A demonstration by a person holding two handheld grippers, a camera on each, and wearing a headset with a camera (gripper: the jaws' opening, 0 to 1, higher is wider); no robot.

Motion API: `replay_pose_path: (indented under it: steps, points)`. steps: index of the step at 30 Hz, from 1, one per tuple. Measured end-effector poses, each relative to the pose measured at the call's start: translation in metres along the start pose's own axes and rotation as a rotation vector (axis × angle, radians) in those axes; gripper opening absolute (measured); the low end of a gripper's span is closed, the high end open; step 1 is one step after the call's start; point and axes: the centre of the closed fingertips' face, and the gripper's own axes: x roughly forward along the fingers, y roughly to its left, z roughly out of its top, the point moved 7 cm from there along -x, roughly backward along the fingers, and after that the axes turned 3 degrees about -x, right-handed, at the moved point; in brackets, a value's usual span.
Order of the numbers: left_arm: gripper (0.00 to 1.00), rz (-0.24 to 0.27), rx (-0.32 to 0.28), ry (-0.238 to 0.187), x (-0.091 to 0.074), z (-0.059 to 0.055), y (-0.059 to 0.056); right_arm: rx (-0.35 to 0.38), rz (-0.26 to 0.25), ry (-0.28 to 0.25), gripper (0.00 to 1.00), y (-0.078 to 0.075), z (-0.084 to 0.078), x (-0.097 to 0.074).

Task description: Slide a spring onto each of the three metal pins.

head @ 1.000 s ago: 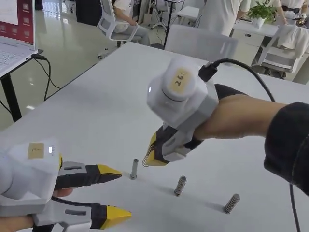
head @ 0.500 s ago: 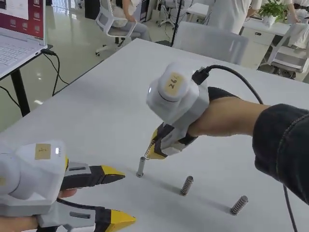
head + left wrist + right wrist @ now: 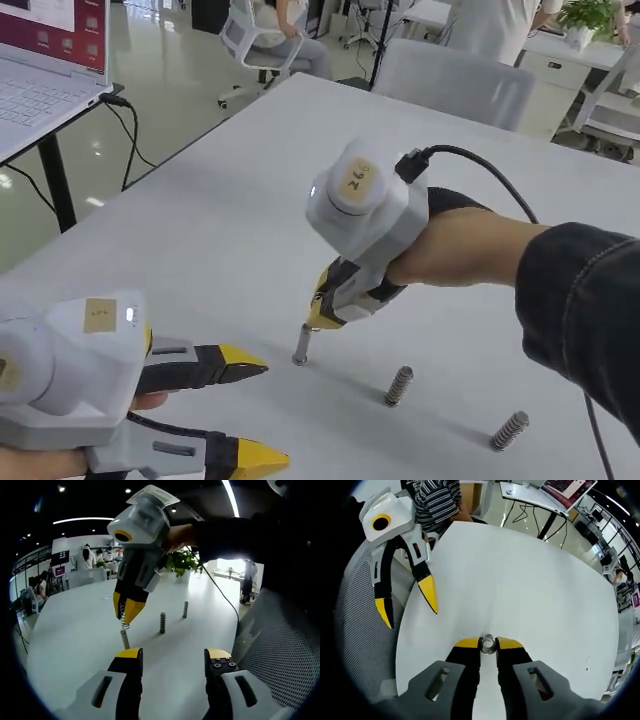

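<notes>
Yellow-tipped left gripper [image 3: 272, 412] hovers nearest, jaws apart and holding nothing, probably parked clear of the work. On the white tabletop [image 3: 200, 230], the middle spring-covered pin [image 3: 399, 386] and the end spring-covered pin [image 3: 509, 430] look finished. The right gripper [image 3: 318, 318] is clamped on a small coiled steel spring [image 3: 122, 616], held upright over the bare metal pin [image 3: 301, 345] to line it up. The jaws mostly hide the spring in the head view, so I can't tell whether it touches the pin tip.

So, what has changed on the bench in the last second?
The right gripper, shut on the spring, has moved in over the bare pin; the spring's end hangs just above it. The left gripper stays open, and the two loaded pins are unchanged.
</notes>
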Motion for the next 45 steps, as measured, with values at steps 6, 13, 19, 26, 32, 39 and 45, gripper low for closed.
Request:
replay_pose_path:
  steps: [6,13,19,26,32,39,45]
  points:
    - [0.47,-0.007,-0.003,0.006,0.002,-0.002,0.0,0.001,-0.003,-0.02,0.13,-0.001,0.003,-0.002]
    - [0.47,-0.011,-0.005,0.008,0.002,-0.002,0.001,0.009,0.003,-0.018,0.13,-0.002,0.003,0.003]
    - [0.46,-0.01,-0.009,0.013,0.001,-0.004,0.002,0.025,0.014,-0.025,0.13,-0.003,0.003,0.007]
    - [0.46,-0.008,-0.015,0.014,0.001,-0.005,0.002,0.03,0.019,-0.018,0.13,-0.004,-0.001,0.015]
    - [0.46,-0.007,-0.019,0.016,0.001,-0.006,0.002,0.046,0.029,-0.017,0.13,-0.002,-0.007,0.026]
    - [0.46,-0.001,-0.024,0.017,0.001,-0.007,0.003,0.061,0.036,-0.019,0.13,0.0,-0.013,0.038]
    - [0.45,-0.001,-0.03,0.022,0.001,-0.01,0.005,0.069,0.046,-0.016,0.13,0.006,-0.017,0.046]
